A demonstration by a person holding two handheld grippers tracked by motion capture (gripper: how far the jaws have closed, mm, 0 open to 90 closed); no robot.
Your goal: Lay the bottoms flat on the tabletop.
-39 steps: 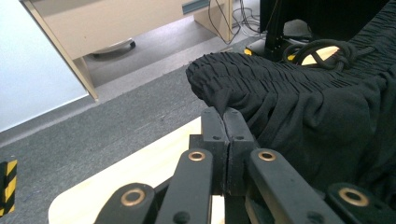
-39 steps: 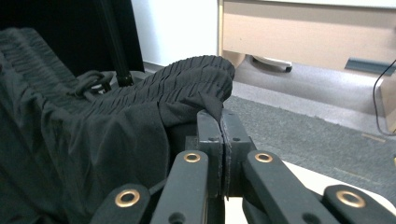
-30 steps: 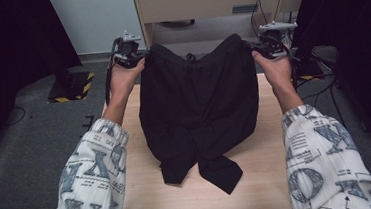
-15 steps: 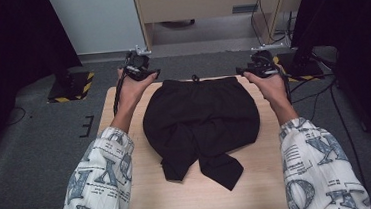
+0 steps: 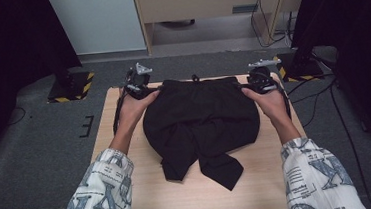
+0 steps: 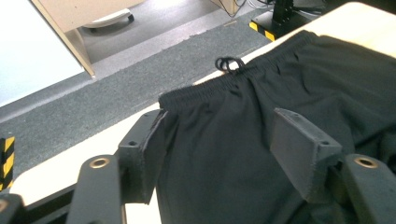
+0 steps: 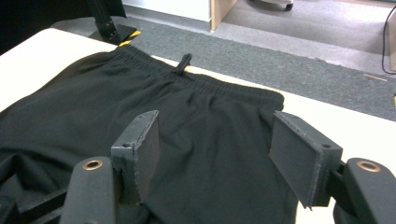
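A pair of black shorts (image 5: 199,118) lies on the light wooden table (image 5: 121,139), elastic waistband along the far edge, legs bunched toward the person. A drawstring (image 6: 227,63) pokes out at the waistband's middle. My left gripper (image 5: 145,90) is at the waistband's left corner; in the left gripper view its jaws stand wide apart over the fabric (image 6: 219,140). At the right corner sits my right gripper (image 5: 252,84), open too, with the shorts (image 7: 205,126) lying flat between its jaws and the drawstring (image 7: 183,62) beyond.
The table's far edge meets grey carpet (image 5: 210,57). Black stand bases with yellow hazard stripes (image 5: 69,88) sit at both far corners. A wooden cabinet (image 5: 205,2) and cables stand behind. Bare tabletop (image 5: 260,184) lies near the person.
The shorts, held up by the waistband one second ago, were lowered and now lie flat on the table. Both grippers came down to the far edge and their jaws have opened.
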